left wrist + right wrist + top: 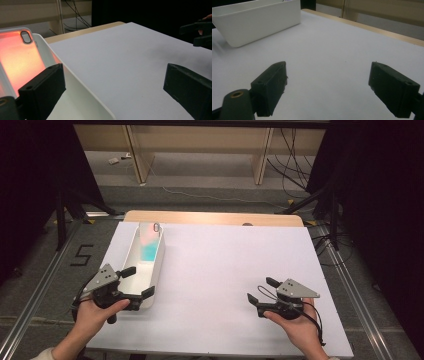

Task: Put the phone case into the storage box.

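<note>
A long white bin point(131, 251) stands on the left of the white table top point(230, 265). Inside it a translucent phone case point(149, 242), pink and teal, leans against the far end. In the left gripper view the phone case point(17, 57) glows orange-pink. My left gripper point(138, 281) is open at the bin's near right corner. One jaw is inside the bin, the other over the table, with the bin wall point(82, 95) between them. My right gripper point(261, 290) is open and holds nothing, low over the bare table at the near right. The bin point(257, 22) lies far ahead of it.
A wooden strip point(210, 217) runs along the table's far edge. Beyond it are the floor, loose cables point(292, 160) and shelf legs. A "5" point(81, 255) is marked on the floor at the left. Black curtains hang on both sides.
</note>
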The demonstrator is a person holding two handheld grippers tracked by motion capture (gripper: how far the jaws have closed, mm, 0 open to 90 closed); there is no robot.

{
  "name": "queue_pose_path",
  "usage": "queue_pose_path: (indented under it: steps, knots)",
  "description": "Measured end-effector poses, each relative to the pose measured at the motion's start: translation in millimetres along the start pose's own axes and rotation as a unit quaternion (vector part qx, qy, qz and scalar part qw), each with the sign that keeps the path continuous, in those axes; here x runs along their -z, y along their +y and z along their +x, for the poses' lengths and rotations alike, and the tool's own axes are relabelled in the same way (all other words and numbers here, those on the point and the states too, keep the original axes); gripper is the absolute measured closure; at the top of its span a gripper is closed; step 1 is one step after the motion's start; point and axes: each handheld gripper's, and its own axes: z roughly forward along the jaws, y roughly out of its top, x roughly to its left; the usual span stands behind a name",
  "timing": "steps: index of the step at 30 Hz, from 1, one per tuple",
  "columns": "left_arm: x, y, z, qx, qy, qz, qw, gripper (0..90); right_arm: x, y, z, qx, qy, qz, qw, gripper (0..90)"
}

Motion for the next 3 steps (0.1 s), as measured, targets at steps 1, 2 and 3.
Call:
queue_pose_path:
  steps: [1, 2, 3]
  knots:
    - [0.1, 0.2, -1.4, 0.0, 0.001, 0.0, 1.0, 3.1, 0.4, 0.1, -0.7, 0.004, -0.004, 0.004, 1.0, 16.4]
    - [0.0, 0.4, -2.1, -0.004, -0.001, 0.0, 1.0, 3.1, 0.6, 0.1, -1.0, 0.006, -0.005, 0.006, 1.0, 16.4]
    - [-0.2, 0.1, -3.3, -0.001, -0.001, -0.001, 1.0, 3.1, 0.9, 0.1, 0.1, -0.001, 0.001, 0.012, 0.9999, 16.3]
